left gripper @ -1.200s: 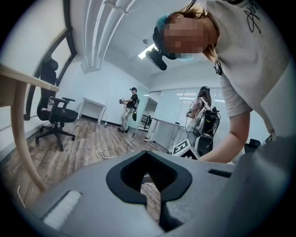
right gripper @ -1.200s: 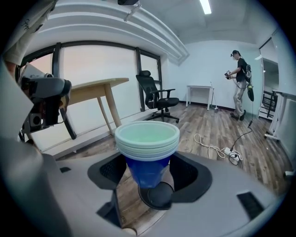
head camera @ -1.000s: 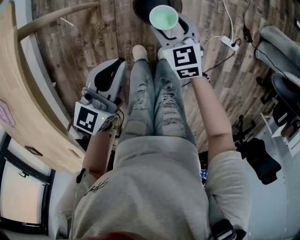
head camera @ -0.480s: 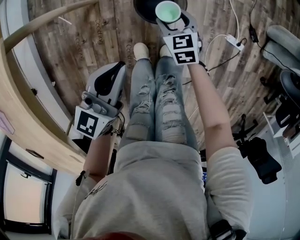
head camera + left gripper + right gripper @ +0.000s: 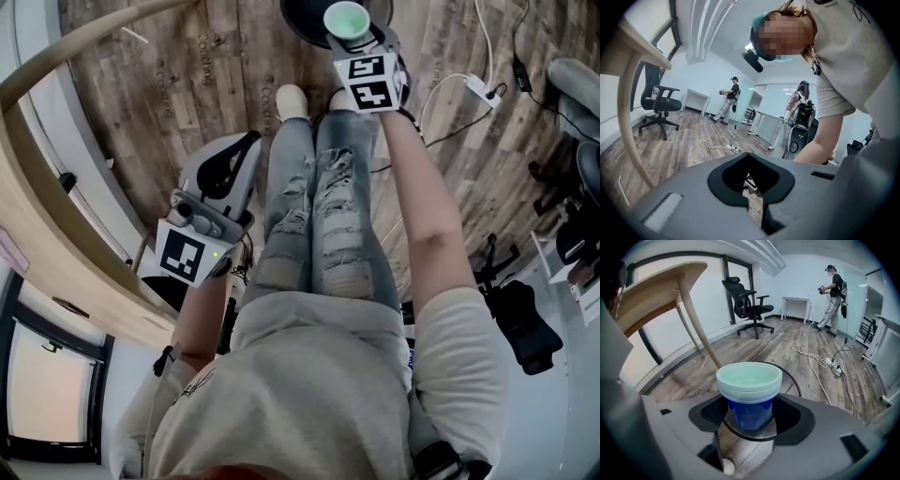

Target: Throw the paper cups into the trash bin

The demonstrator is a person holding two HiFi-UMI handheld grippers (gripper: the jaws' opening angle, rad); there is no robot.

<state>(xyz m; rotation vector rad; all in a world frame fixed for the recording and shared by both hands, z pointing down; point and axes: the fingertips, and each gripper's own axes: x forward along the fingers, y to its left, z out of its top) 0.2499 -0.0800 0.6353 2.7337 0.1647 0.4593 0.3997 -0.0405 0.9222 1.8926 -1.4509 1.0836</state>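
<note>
A stack of paper cups [image 5: 347, 18], blue with pale green rims [image 5: 749, 383], stands upright between the jaws of my right gripper [image 5: 350, 28], which is shut on it. The cups hang over the near rim of a round black mesh trash bin [image 5: 302, 13] on the wooden floor; in the right gripper view the bin [image 5: 791, 383] lies just beyond and beneath my right gripper [image 5: 750, 416]. My left gripper [image 5: 232, 157] hangs low beside the person's left leg, shut and holding nothing. In the left gripper view its jaws [image 5: 752, 183] meet with only floor behind them.
A curved wooden table [image 5: 52, 211] runs along the left, its leg [image 5: 696, 315] slanting down near the bin. A power strip with cables [image 5: 480, 88] lies on the floor at the right. An office chair [image 5: 749, 305] and another person [image 5: 832, 289] are farther back.
My right gripper has carried the cups forward, from the near side of the bin to over its rim. The left gripper has barely shifted.
</note>
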